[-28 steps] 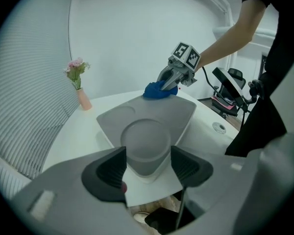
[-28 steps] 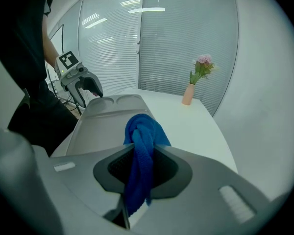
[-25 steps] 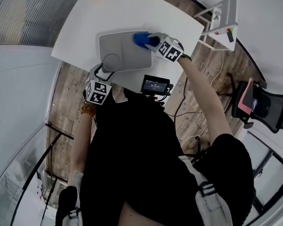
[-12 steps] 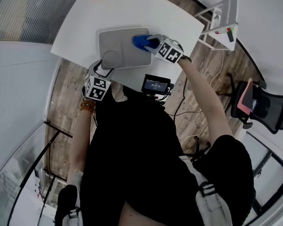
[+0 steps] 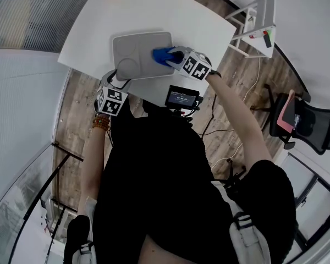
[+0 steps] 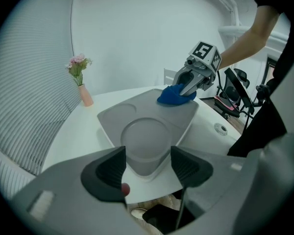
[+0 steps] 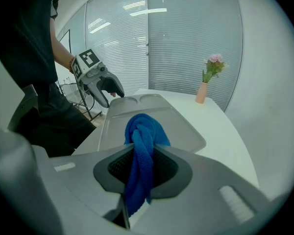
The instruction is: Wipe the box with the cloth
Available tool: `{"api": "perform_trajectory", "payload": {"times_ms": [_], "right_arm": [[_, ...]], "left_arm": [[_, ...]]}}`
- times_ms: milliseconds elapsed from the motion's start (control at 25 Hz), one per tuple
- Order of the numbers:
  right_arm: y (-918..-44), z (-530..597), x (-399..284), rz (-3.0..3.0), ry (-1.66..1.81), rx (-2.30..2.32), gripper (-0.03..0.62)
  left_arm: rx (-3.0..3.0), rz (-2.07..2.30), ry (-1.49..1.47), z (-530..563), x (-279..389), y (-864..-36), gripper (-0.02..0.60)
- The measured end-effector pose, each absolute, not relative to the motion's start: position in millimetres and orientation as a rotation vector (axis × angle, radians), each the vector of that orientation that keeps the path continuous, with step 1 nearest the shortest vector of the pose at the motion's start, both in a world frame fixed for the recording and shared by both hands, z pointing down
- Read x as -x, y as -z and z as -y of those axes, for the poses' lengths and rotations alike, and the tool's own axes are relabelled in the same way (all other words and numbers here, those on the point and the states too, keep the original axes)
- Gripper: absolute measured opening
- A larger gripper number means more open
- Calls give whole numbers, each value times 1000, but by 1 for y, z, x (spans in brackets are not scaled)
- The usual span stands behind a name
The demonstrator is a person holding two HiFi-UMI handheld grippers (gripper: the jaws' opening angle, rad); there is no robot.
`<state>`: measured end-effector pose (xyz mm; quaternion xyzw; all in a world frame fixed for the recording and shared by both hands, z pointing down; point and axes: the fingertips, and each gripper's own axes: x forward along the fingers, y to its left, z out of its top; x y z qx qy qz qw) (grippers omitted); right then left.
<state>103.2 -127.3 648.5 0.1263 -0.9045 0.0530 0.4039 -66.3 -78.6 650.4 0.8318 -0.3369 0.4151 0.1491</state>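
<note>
A flat grey box [image 5: 135, 54] with round and square recesses lies on the white table [image 5: 192, 21]. My right gripper [image 5: 173, 58] is shut on a blue cloth [image 5: 162, 55] and presses it onto the box's right side. In the right gripper view the cloth [image 7: 142, 136] runs up between the jaws of that gripper [image 7: 143, 168] onto the box [image 7: 181, 131]. My left gripper [image 5: 118, 81] sits at the box's near left corner. In the left gripper view it [image 6: 147, 168] stands open, with the corner of the box [image 6: 137, 126] between its jaws.
A pink vase with flowers [image 6: 83, 94] stands at the table's far edge. A small device with a screen [image 5: 181, 98] sits at the table's near edge. A white rack [image 5: 258, 23] and an office chair [image 5: 308, 125] stand on the wooden floor to the right.
My right gripper has slid the blue cloth a little nearer along the box's right side. The left gripper has stayed at the box's near corner.
</note>
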Motion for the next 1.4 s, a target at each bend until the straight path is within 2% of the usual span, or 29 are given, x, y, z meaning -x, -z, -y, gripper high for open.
{"api": "perform_trajectory", "payload": {"times_ms": [1400], "right_arm": [[-651,80,-96,2339,-301,-283,91]], "left_arm": [[-2333,994,-1208,86,73,-656,391]]}}
